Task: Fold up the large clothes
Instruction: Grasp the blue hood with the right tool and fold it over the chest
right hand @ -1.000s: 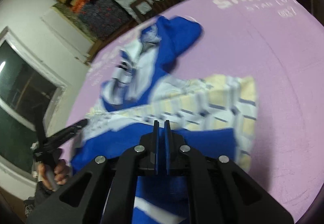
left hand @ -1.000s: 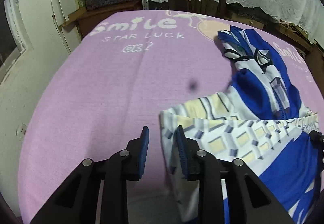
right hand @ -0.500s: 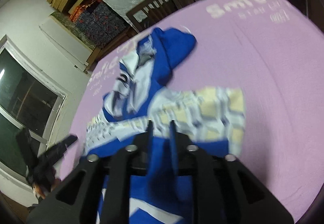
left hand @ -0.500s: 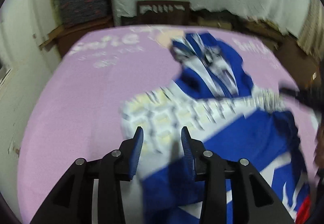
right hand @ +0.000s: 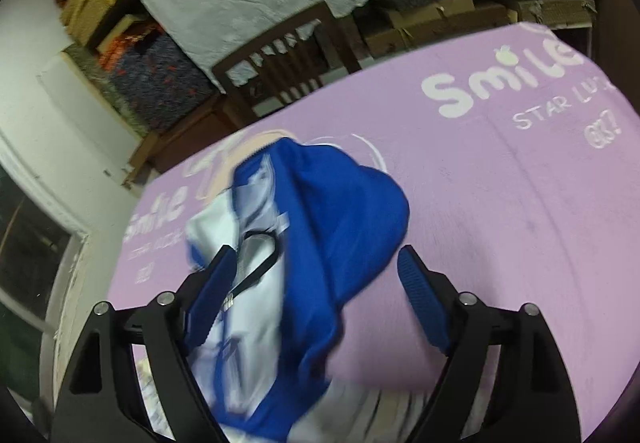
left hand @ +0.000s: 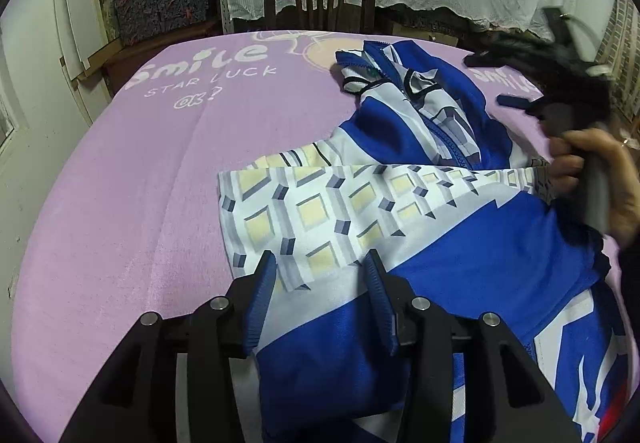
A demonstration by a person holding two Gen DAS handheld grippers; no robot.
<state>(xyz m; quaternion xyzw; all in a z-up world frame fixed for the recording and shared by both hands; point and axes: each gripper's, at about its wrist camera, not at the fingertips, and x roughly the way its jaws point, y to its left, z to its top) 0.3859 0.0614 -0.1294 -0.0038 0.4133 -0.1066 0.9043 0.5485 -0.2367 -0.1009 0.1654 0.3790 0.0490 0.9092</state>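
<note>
Right tool (right hand: 316,303) now up by hood, both tools' jaws just opened, clamping nothing, jacket (left hand: 400,203) lengthwise, hood far.

I'm looking at a table (left hand: 120,203) under a lilac cloth (left hand: 168,147), printed in white with "Smile STAR LUCK ok?" toward eleven o'clock in my left view and one o'clock in my right. The only thing lying on it is the jacket (left hand: 460,251), blue and white with a band of pale yellow squares, spread from the centre to four o'clock in the left view. Its blue hood (right hand: 344,211) lies rumpled at centre in my right view.
</note>
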